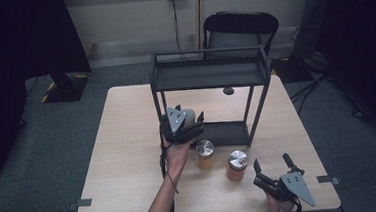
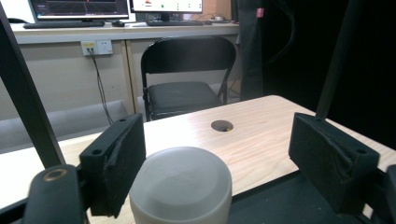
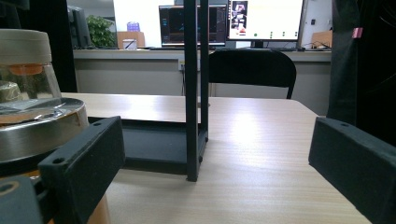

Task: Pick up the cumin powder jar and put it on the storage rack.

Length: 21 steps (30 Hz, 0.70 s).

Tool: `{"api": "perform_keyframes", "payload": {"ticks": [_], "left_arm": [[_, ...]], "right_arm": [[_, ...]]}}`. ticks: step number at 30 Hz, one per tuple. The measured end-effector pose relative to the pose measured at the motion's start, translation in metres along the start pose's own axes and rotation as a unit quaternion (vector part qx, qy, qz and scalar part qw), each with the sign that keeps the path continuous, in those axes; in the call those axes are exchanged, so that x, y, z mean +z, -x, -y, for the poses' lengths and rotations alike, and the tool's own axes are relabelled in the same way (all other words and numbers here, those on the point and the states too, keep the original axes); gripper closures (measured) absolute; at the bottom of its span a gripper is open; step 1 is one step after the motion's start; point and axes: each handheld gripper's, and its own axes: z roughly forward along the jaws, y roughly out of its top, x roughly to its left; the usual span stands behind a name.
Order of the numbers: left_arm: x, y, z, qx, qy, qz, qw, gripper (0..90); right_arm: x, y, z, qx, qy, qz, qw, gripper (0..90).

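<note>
Left tongs (image 1: 193, 119) at the rack's (image 1: 209, 74) lower shelf (image 1: 228, 132), jaws apart around a white-lidded jar (image 2: 181, 184); pads flank the lid, not pressing. The jar looks set down on the shelf's left end. Step in hand, I judge: release after placing. Next move: draw the tongs back clear of the lid without tipping it. Two steel-lidded jars (image 1: 205, 154) (image 1: 237, 165) wait on the bench (image 1: 129, 155). Right tongs (image 1: 273, 163) rest near the right one, jaws wide, empty.

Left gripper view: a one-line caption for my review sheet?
Open jaws of the left gripper flank a white-lidded jar at the black rack's lower shelf.
</note>
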Motion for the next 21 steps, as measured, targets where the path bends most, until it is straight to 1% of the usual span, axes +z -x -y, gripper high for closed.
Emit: {"api": "perform_keyframes", "payload": {"ticks": [3,7,8,14,17,21], "left_arm": [[-0.002,-0.001,-0.001,-0.006,0.003,0.006,1.0,14.9],[-0.006,-0.001,-0.002,-0.007,0.006,0.013,0.9999,11.2],[-0.007,-0.001,-0.001,-0.01,0.009,0.015,0.9998,10.3],[-0.013,-0.003,-0.002,-0.009,0.023,0.028,0.9993,4.6],[-0.017,-0.003,-0.002,-0.011,0.029,0.028,0.9991,2.4],[-0.023,-0.003,-0.003,-0.008,0.035,0.027,0.999,0.3]], "right_arm": [[0.0,0.0,0.0,0.0,0.0,0.0,1.0,2.7],[0.0,0.0,0.0,0.0,0.0,0.001,1.0,2.7],[0.0,0.0,0.0,0.0,0.0,0.001,1.0,2.7],[0.0,0.0,0.0,0.0,0.0,0.001,1.0,2.7],[0.0,0.0,0.0,0.0,0.0,0.001,1.0,2.7],[0.0,-0.001,0.0,0.001,0.0,0.001,1.0,2.8]]}}
